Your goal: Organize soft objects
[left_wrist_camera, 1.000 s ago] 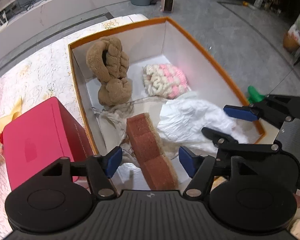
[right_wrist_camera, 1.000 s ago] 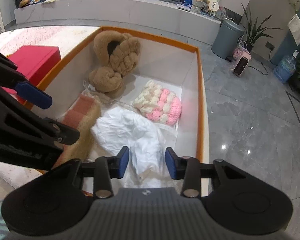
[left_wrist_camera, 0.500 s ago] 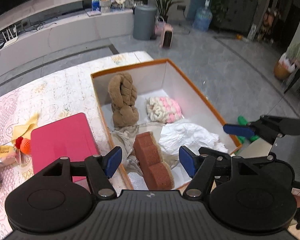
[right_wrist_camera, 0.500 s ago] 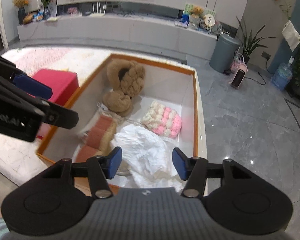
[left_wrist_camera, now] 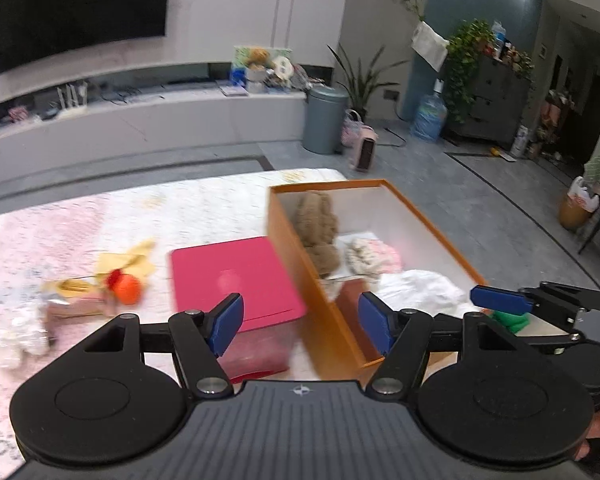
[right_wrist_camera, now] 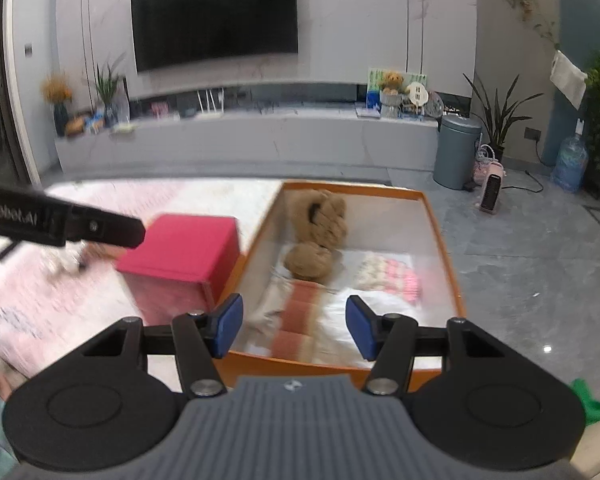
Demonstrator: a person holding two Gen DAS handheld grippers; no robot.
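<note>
An orange-rimmed box (left_wrist_camera: pixel 432 220) (right_wrist_camera: pixel 444 240) on the table holds soft things: a brown plush (left_wrist_camera: pixel 316 224) (right_wrist_camera: pixel 320 224) at the far end, a pink and cream knit (left_wrist_camera: pixel 374 256) (right_wrist_camera: pixel 390 276), a white cloth (left_wrist_camera: pixel 420 292) (right_wrist_camera: pixel 340 304) and a brick-coloured sponge (right_wrist_camera: pixel 300 316). My left gripper (left_wrist_camera: pixel 300 322) is open and empty, held back above the box's near left corner. My right gripper (right_wrist_camera: pixel 294 328) is open and empty, above the box's near end. It also shows in the left wrist view (left_wrist_camera: pixel 540 300).
A pink-red box (left_wrist_camera: pixel 236 276) (right_wrist_camera: pixel 184 248) stands left of the orange box. Further left on the pink patterned tablecloth lie an orange ball (left_wrist_camera: pixel 126 288), yellow cloth (left_wrist_camera: pixel 128 260) and white fluffy items (left_wrist_camera: pixel 16 336). A green object (left_wrist_camera: pixel 512 318) lies right of the box.
Both grippers have pulled back and up from the box, which now looks smaller and farther. The right gripper's jaws have widened. More of the room is in view.
</note>
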